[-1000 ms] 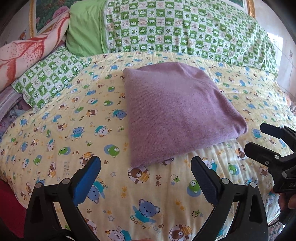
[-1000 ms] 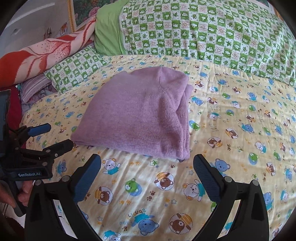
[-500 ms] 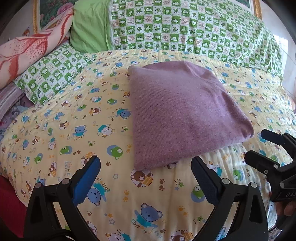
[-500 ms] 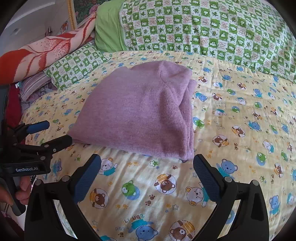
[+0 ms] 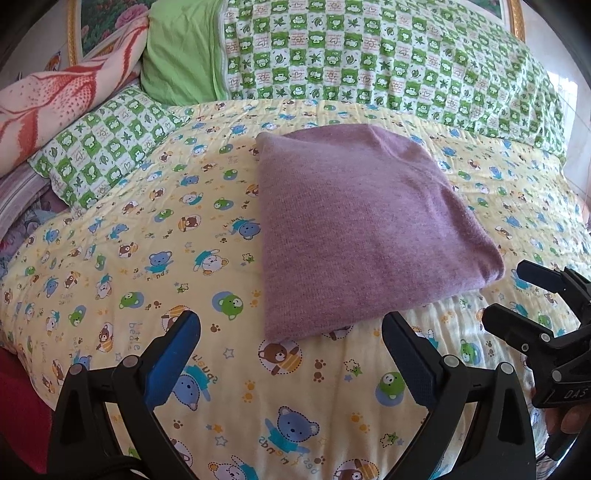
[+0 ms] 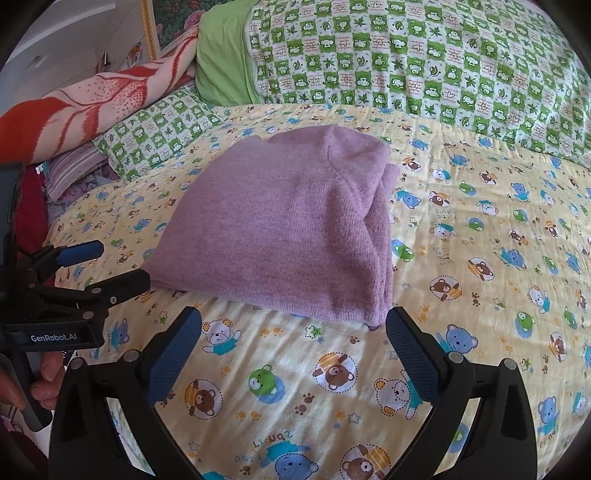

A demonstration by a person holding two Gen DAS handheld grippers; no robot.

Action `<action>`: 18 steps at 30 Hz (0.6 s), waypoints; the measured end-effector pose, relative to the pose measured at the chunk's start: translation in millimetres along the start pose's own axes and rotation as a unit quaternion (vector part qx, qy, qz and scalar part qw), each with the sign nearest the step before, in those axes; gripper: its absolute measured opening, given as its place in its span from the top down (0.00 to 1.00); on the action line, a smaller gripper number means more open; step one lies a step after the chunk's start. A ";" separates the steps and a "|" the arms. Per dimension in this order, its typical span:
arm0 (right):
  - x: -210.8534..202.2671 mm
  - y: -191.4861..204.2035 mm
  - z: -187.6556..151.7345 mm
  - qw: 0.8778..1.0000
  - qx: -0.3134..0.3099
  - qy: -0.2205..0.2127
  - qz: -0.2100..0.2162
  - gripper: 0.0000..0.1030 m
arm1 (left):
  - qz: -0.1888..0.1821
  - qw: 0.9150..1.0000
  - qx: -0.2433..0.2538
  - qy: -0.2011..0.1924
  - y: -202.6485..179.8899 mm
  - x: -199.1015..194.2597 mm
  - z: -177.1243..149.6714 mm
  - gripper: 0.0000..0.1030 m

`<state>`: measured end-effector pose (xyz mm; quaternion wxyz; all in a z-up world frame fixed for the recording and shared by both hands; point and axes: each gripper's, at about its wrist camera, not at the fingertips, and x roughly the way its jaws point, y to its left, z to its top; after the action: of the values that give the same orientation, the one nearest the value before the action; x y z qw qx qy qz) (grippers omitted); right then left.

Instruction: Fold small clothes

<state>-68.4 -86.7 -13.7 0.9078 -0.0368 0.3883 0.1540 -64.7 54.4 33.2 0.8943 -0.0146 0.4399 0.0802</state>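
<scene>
The purple knit is seen lying on the bear-print sheet as a compact, layered rectangle, so the folding is judged largely done. Both the left gripper and right gripper are held spread and empty just short of its near edge; at most a last tidy or fold may be left.

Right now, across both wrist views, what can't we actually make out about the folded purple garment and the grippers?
- purple garment: underside and inner folds hidden by its own top layer; garment type unclear in both views.
- Its far edge, right wrist view: hidden behind its own bulk.
- right gripper, left wrist view: body cut off by the frame edge.
- left gripper, right wrist view: handle cut off at the left edge.
- framed picture: cropped by the fisheye rim and pillows.
</scene>
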 end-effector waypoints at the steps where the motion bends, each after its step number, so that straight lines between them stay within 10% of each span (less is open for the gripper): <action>1: 0.0 0.3 0.0 1.000 0.000 0.000 0.000 0.03 | 0.000 1.000 -0.003 0.001 0.5 0.4 0.1 0.04; 18: 1.9 0.2 1.8 1.000 0.001 0.001 0.001 0.03 | 0.001 1.000 -0.008 0.006 2.9 3.1 1.3 0.04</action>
<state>-66.0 -85.7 -13.8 0.9075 -0.0357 0.3890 0.1546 -62.3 57.7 31.7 0.8915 -0.0218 0.4445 0.0847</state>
